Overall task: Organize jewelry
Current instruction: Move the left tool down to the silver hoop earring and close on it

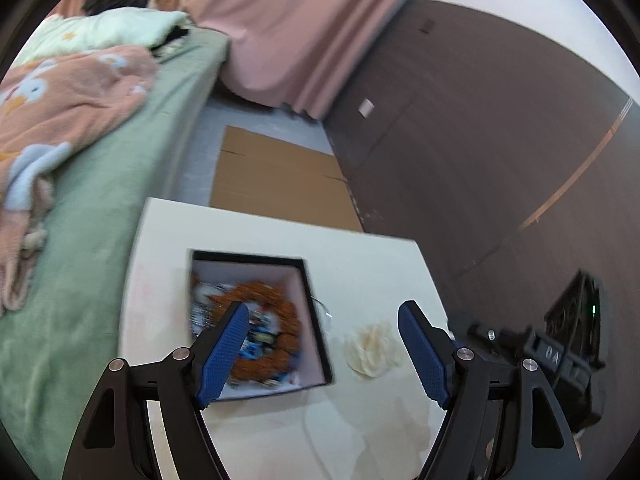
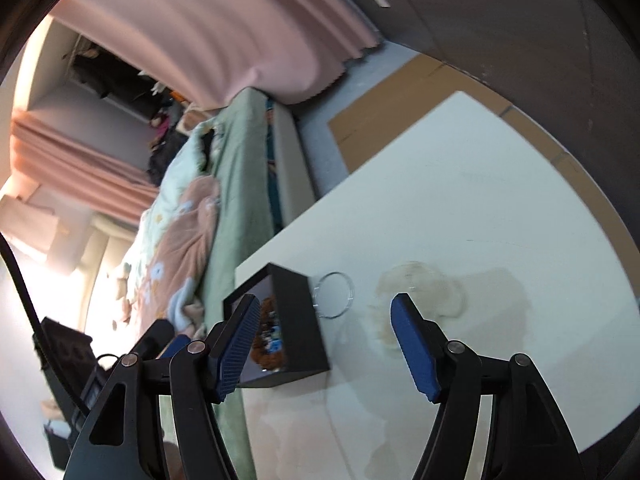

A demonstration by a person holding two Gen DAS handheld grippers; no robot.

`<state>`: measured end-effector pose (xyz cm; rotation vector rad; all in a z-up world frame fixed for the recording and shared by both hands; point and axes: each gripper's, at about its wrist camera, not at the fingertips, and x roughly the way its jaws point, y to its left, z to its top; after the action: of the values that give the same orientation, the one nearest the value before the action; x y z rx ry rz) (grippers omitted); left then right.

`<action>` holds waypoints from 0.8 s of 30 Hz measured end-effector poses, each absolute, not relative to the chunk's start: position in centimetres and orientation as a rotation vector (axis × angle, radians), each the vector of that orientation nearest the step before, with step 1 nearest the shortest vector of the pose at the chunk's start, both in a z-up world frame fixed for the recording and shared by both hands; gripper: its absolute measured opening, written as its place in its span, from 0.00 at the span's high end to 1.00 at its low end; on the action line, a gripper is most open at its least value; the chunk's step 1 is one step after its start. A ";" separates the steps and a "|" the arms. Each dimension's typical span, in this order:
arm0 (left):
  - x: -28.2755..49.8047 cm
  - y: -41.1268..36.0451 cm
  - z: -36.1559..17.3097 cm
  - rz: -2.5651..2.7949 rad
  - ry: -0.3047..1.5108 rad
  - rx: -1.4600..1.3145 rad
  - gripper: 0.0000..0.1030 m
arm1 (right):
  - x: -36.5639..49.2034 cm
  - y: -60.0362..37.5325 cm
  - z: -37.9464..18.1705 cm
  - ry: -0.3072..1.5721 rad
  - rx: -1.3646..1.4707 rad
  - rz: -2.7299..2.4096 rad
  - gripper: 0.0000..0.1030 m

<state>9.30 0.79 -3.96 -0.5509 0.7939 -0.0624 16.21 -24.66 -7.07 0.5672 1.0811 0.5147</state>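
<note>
**Both grippers open above the jewelry box**

Blue ribbed pads on the left gripper (image 1: 322, 354) stand wide apart with nothing between them, hovering over a white rectangular table (image 1: 360, 252). Its left finger overlaps the view of a black-walled, white-lined open box (image 1: 308, 304), which sits near the table's left edge, the side closest to the bed. Inside the box lies an orange beaded bracelet (image 1: 288, 320) curled in a ring over a blurred jumble of blue and silver pieces.

Just beside the box's right wall, a thin clear bangle (image 2: 334, 294) lies flat on the table. Further right, apart from the bangle, rests a cream-coloured ruffled fabric piece (image 1: 374, 350); blur keeps its exact kind unclear.

From its own camera, the right gripper (image 2: 324, 346) is likewise spread open and empty, its fingers framing the box's outer wall, the bangle and the cream piece.

Beyond the table's left edge runs a green-sheeted bed (image 1: 100, 208) with a pink patterned blanket (image 1: 60, 104). Flat brown cardboard (image 1: 276, 176) lies on the floor past the far edge.
</note>
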 end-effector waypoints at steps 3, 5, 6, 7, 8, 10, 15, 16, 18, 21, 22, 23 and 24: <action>9.9 -1.5 -4.7 -0.107 0.820 -0.525 0.25 | 16.4 -25.7 -6.9 1.075 0.571 0.493 0.34; 10.1 -2.9 -5.1 -0.125 0.837 -0.500 0.25 | 16.5 -26.5 -6.8 1.070 0.568 0.477 0.34; 10.3 -3.6 -5.4 -0.132 0.845 -0.489 0.27 | 16.5 -26.7 -6.8 1.070 0.565 0.469 0.34; 10.4 -4.2 -5.7 -0.137 0.855 -0.481 0.28 | 16.6 -27.0 -6.8 1.073 0.564 0.460 0.34; 10.5 -4.5 -5.9 -0.140 0.862 -0.476 0.29 | 16.7 -27.4 -7.0 1.079 0.564 0.448 0.34; 10.7 -5.4 -6.6 -0.147 0.879 -0.464 0.30 | 16.9 -28.0 -7.2 1.094 0.557 0.425 0.34; 11.2 -7.8 -8.2 -0.186 0.929 -0.446 0.33 | 17.3 -29.1 -8.0 1.137 0.543 0.371 0.34; 11.2 -8.1 -8.4 -0.189 0.933 -0.439 0.33 | 17.4 -29.3 -8.1 1.145 0.546 0.365 0.34; 11.3 -8.7 -9.0 -0.180 0.939 -0.417 0.33 | 17.6 -29.8 -8.2 1.153 0.550 0.355 0.34; 11.7 -8.4 -9.8 -0.156 0.945 -0.431 0.35 | 17.7 -30.3 -8.4 1.158 0.551 0.344 0.34; 11.9 -8.1 -10.1 -0.162 0.944 -0.453 0.36 | 17.7 -30.4 -8.4 1.160 0.551 0.343 0.34; 11.9 -7.9 -10.2 -0.162 0.946 -0.461 0.41 | 17.8 -30.4 -8.5 1.164 0.551 0.343 0.34; 12.0 -7.7 -10.3 -0.149 0.948 -0.462 0.48 | 17.8 -30.4 -8.6 1.168 0.549 0.342 0.34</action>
<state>12.01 -7.69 -10.31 -0.4625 0.9485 -0.1494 17.81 -30.43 -8.58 0.5494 1.1683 0.3416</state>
